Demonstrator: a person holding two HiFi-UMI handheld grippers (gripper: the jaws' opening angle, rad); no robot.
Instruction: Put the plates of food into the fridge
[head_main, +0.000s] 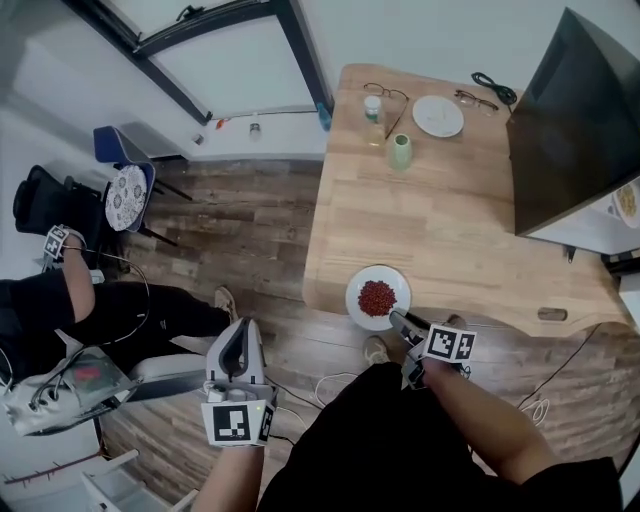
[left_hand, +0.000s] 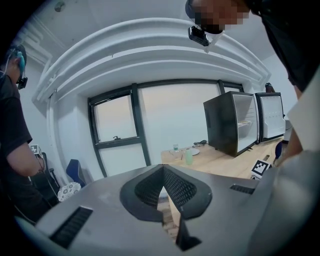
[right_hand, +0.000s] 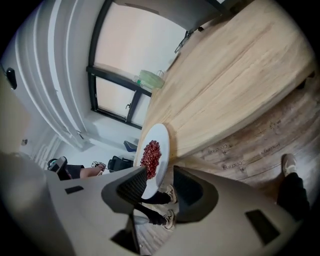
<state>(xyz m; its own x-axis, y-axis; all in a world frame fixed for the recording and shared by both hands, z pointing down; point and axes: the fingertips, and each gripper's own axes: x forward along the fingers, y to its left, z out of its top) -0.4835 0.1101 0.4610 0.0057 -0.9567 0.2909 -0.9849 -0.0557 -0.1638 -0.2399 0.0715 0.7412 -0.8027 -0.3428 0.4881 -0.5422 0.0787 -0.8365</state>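
Floor: dark brown wood-plank floor (head_main: 250, 225), filling the left and bottom of the head view.
Desk: light wooden desk with rounded corners (head_main: 450, 230), right of centre.
Window: black-framed window (left_hand: 116, 125), pale daylight behind it.
Wall: plain white wall (left_hand: 65, 130) around the window.
Chair: blue chair (head_main: 112, 145), upper left, below the window.

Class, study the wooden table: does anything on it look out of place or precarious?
The white plate of red food overhangs the light wooden table's near edge; the right gripper's open jaws straddle its rim.
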